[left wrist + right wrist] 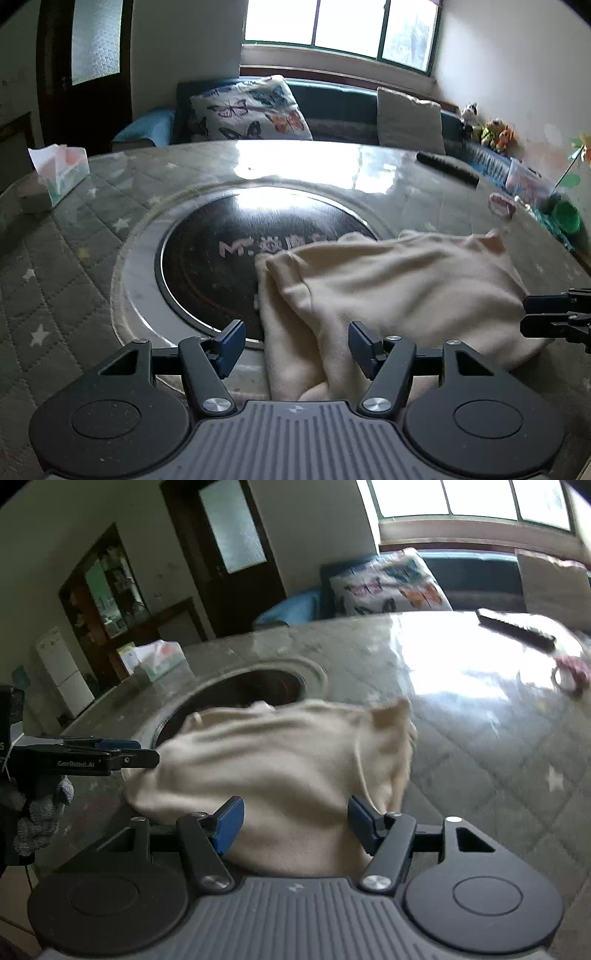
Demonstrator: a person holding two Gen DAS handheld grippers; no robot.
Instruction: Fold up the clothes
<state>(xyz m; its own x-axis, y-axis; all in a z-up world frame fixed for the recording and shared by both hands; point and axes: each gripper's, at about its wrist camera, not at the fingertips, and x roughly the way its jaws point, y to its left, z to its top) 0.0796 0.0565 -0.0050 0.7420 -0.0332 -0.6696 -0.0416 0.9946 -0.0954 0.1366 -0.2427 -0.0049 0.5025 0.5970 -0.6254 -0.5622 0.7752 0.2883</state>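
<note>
A cream garment (pixel 388 280) lies bunched and partly folded on the round table, over the right edge of the dark round centre plate (pixel 214 266). It also shows in the right wrist view (pixel 273 757). My left gripper (pixel 297 345) is open above the garment's near left edge, with cloth between its spread fingers but not pinched. My right gripper (pixel 295 823) is open over the garment's near edge. The right gripper's fingers (pixel 546 314) show at the right edge of the left wrist view. The left gripper's fingers (pixel 110 755) show at the left, beside the garment.
A tissue box (pixel 59 173) stands at the table's left. A black remote (pixel 447 168), a pink cup (pixel 500 206) and a green cup (pixel 567 218) sit at the far right. A sofa with a butterfly cushion (pixel 251 110) is behind the table.
</note>
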